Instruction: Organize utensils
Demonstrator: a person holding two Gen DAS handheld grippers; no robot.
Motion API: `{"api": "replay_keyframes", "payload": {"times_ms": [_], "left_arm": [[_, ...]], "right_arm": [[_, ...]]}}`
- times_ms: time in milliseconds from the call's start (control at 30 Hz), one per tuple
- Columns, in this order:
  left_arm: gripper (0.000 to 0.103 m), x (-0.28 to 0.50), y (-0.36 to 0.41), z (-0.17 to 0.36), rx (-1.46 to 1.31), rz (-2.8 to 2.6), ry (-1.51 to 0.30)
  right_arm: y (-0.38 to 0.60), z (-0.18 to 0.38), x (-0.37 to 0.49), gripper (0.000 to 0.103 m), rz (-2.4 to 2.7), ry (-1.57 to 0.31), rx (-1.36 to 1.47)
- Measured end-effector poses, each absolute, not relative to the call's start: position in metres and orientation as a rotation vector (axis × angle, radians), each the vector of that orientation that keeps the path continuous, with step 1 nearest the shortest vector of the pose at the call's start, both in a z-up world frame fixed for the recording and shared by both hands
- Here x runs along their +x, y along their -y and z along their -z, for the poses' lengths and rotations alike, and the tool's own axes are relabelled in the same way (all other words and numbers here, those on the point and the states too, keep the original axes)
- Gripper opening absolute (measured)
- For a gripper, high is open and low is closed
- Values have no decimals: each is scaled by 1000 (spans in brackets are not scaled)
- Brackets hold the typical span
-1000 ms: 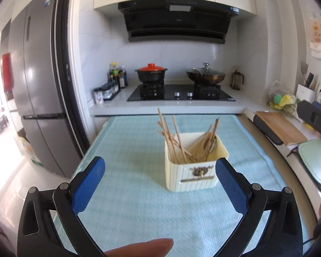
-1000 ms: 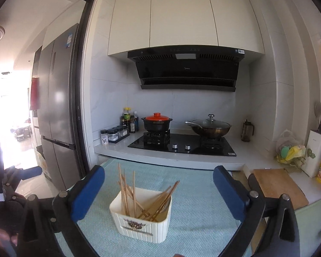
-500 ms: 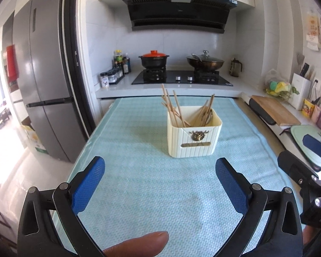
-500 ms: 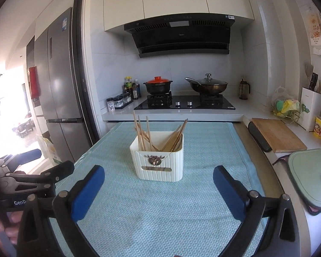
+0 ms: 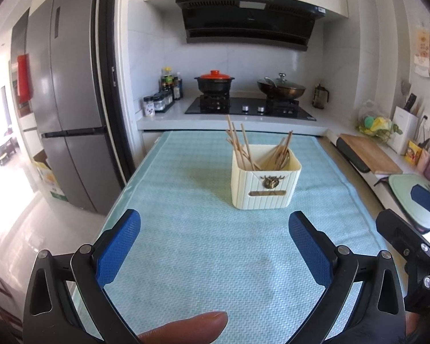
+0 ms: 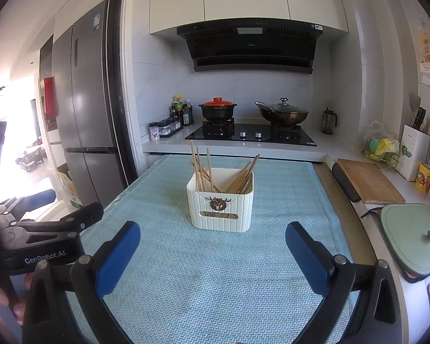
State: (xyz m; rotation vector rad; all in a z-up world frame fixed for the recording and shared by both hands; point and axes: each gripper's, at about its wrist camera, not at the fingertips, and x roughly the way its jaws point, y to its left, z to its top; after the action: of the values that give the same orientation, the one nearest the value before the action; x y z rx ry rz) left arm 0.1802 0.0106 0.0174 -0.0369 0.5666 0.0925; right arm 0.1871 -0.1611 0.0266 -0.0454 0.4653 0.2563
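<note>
Left wrist view: holder (image 5: 266,183) hides chopsticks' (image 5: 241,150) lower ends; both grippers' jaws gape wide, empty.

I'm in a home kitchen: black gas hob (image 6: 250,135) with a red-lidded black pot (image 6: 217,108), black range hood (image 6: 249,46), tall grey steel fridge (image 6: 83,109), wooden chopping board (image 6: 368,182).

Daylight flooded in from the far left of both views, blown out to white beside the fridge (image 5: 68,120), whose steel door carried a soft glare. The teal mat (image 6: 215,272) was evenly lit with only faint shadows. Fisheye distortion bowed walls and cabinets at the dark-vignetted edges; focus stayed sharp.
</note>
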Motion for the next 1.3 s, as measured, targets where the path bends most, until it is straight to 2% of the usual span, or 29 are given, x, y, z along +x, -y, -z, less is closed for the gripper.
{"api": "replay_keyframes", "payload": {"times_ms": [1300], "left_arm": [[103,177,-9,-25,-14,-100,-552]], "right_arm": [[151,-38,173,103,-285,-449,-73]]}}
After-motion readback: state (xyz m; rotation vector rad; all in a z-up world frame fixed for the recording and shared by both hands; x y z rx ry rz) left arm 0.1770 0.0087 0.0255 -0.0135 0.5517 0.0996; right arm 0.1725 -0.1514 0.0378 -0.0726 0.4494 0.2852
